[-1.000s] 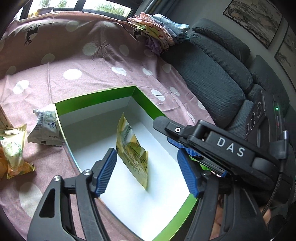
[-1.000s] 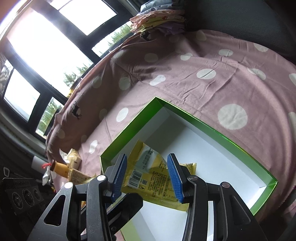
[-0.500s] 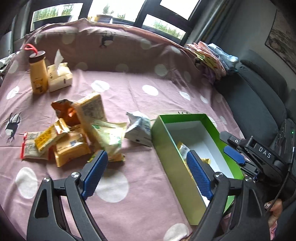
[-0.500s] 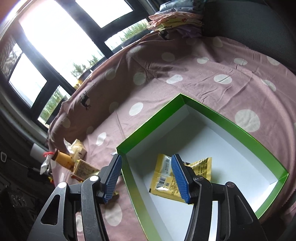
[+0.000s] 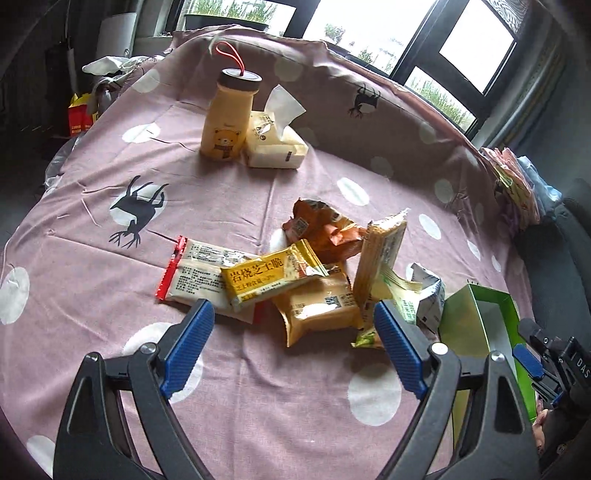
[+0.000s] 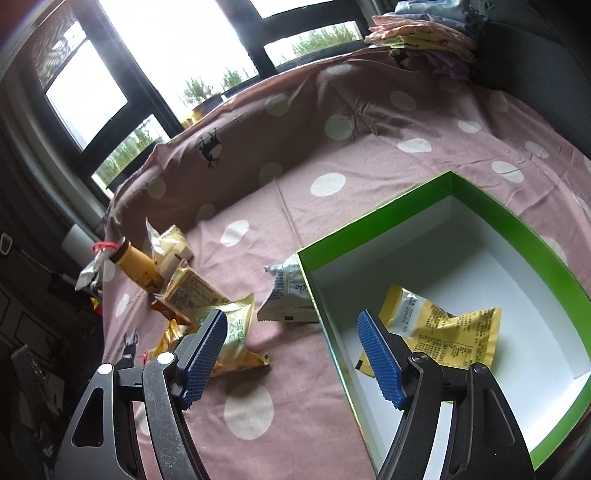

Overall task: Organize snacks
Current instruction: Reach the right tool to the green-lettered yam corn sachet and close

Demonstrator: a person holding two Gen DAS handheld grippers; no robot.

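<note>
A heap of snack packets [image 5: 295, 280] lies on the pink dotted cloth, among them a yellow one [image 5: 271, 277], a red-edged one [image 5: 195, 273] and a tan one [image 5: 319, 308]. My left gripper [image 5: 293, 332] hangs open just in front of the heap, holding nothing. A green box [image 6: 576, 284] with a white floor holds yellow packets [image 6: 447, 325]. My right gripper [image 6: 291, 350] hovers over the box's near left wall, its jaws opening and nothing between them. A grey-white packet [image 6: 288, 291] lies against that wall outside, and more packets [image 6: 207, 295] lie left of it.
A yellow bottle [image 5: 229, 118] with a red loop and a tissue pack [image 5: 275, 144] stand behind the heap. Folded cloths [image 6: 424, 33] are stacked on the dark sofa [image 6: 546, 74] at the back right. Windows run along the far side. The green box [image 5: 476, 321] is at the left view's right edge.
My left gripper swung from over the box to the snack heap and widened. My right gripper let go of the yellow packet, which now lies in the box, drew back to the left and spread its jaws.
</note>
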